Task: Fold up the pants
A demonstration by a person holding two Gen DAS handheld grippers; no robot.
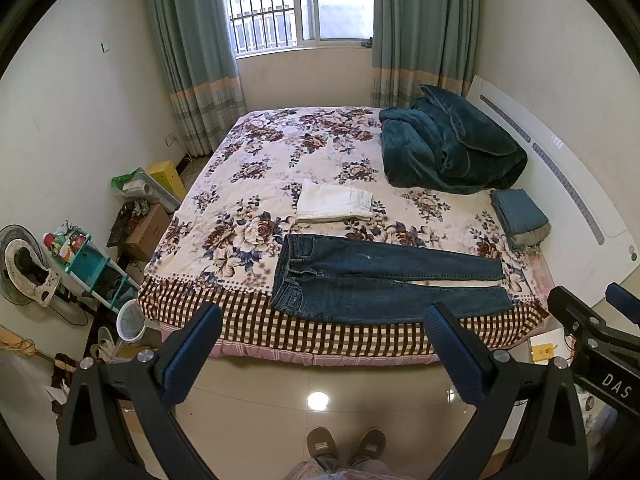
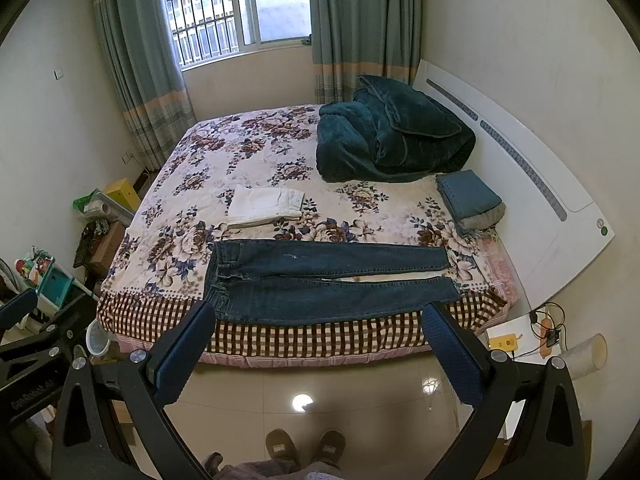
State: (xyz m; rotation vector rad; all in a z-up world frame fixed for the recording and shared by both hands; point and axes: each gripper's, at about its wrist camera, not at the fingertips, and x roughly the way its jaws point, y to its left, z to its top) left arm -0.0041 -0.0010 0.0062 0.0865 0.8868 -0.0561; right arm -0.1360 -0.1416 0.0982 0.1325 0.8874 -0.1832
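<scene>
Dark blue jeans (image 1: pixel 376 280) lie flat along the near edge of the floral bed (image 1: pixel 280 152), waistband to the left, both legs stretched to the right; they also show in the right wrist view (image 2: pixel 320 280). My left gripper (image 1: pixel 324 320) is open and empty, held over the floor in front of the bed, short of the jeans. My right gripper (image 2: pixel 320 320) is open and empty too, at a like distance; it shows at the right edge of the left wrist view (image 1: pixel 592 312).
Folded white pants (image 1: pixel 336 202) lie behind the jeans. A teal blanket heap (image 1: pixel 448 144) and a folded teal cloth (image 1: pixel 518 214) sit at the right by the white headboard (image 1: pixel 560 160). Clutter, a shelf (image 1: pixel 88 264) and a bin (image 1: pixel 130 320) stand left of the bed.
</scene>
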